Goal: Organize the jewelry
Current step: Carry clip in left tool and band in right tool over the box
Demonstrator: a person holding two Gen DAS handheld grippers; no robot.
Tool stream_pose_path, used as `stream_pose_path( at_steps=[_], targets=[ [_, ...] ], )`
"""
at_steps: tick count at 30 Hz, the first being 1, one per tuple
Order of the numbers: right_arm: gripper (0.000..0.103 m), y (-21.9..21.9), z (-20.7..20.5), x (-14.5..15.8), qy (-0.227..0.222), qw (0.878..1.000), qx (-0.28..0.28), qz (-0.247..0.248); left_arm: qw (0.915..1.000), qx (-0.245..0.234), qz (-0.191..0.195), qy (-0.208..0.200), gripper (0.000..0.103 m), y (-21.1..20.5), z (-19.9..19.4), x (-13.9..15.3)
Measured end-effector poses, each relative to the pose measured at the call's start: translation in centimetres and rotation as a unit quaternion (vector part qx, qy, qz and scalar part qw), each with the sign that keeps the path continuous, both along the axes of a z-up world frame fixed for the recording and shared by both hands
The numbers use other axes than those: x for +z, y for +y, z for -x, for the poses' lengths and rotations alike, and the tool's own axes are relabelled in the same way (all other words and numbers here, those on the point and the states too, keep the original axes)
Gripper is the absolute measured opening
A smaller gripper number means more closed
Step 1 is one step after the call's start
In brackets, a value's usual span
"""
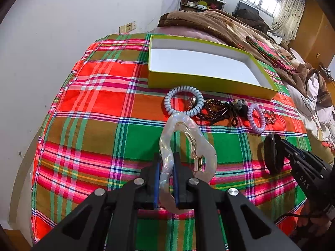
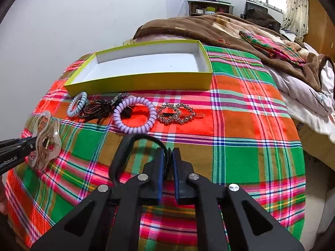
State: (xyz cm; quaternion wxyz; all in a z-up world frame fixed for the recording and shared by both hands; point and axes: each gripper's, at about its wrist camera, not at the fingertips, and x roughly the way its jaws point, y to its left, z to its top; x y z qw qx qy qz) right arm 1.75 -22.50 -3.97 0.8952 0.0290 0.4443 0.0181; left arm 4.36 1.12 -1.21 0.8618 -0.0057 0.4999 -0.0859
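Left wrist view: the pearly hair claw (image 1: pixel 184 146) is pinched by one edge in the closed left gripper (image 1: pixel 166 179), short of the empty box (image 1: pixel 209 81), while a black hair tie (image 2: pixel 134 152) is clamped in the right gripper (image 2: pixel 167 173), so either could be slipped and dropped in transit.

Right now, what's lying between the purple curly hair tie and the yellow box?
Only bare plaid cloth separates the purple spiral hair tie from the yellow box, shown in the right wrist view.

Beaded string (image 2: pixel 95 107) tangled, partly under purple coil tie (image 2: pixel 134 114); ring (image 1: pixel 193 100) inside blue coil tie (image 1: pixel 184 101) half hidden.
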Motion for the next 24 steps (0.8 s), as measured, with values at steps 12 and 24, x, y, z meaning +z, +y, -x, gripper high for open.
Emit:
stream_pose_path(
  at_steps=[12, 24],
  targets=[
    [0.007, -0.1, 0.2, 2.6, -0.028, 1.0, 0.001, -0.006, 0.9998, -0.005, 0.001, -0.018, 0.011, 0.1, -0.1, 1.6],
    [0.007, -0.5, -3.2, 6.1, -0.063, 0.998, -0.004, -0.007, 0.9984, -0.014, 0.01, -0.053, 0.011, -0.4, -3.7, 4.5]
  ],
)
